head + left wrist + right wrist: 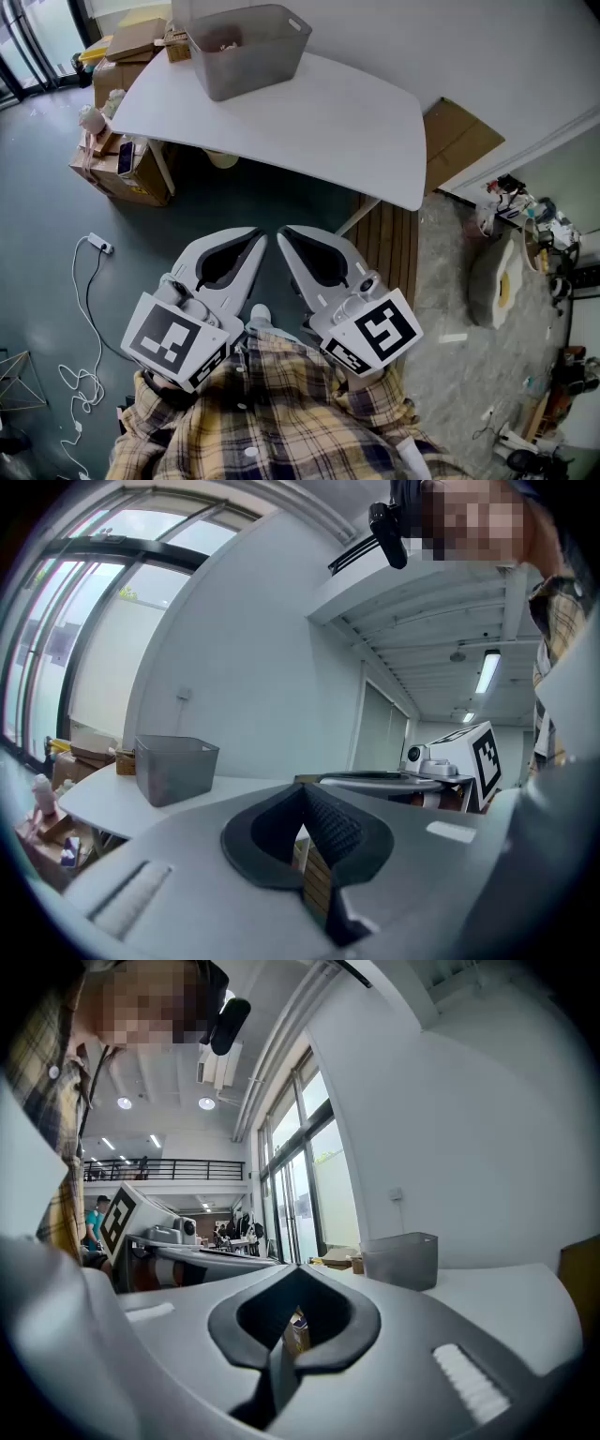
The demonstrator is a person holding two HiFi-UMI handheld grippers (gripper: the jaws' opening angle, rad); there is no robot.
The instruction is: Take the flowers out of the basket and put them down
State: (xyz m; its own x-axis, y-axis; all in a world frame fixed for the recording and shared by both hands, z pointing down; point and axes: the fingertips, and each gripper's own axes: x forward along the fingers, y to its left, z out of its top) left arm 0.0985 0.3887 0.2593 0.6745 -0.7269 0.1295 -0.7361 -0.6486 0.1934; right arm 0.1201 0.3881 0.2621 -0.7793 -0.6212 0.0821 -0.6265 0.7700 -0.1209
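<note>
A grey plastic basket (248, 47) stands at the far left end of the white table (347, 122). Only a pale scrap shows inside it; I cannot make out any flowers. Both grippers hang close to my body, below the table's near edge and well short of the basket. My left gripper (261, 236) is shut with nothing in it, and so is my right gripper (284, 232). The left gripper view shows the shut tips (302, 789) with the basket (173, 769) far off to the left. In the right gripper view the basket (401, 1260) lies ahead to the right.
Cardboard boxes (127, 169) with small items sit on the floor left of the table, and more boxes (136, 37) stand behind it. A white cable (89, 309) trails over the floor at the left. A flat cardboard sheet (459, 141) and clutter (525, 216) lie to the right.
</note>
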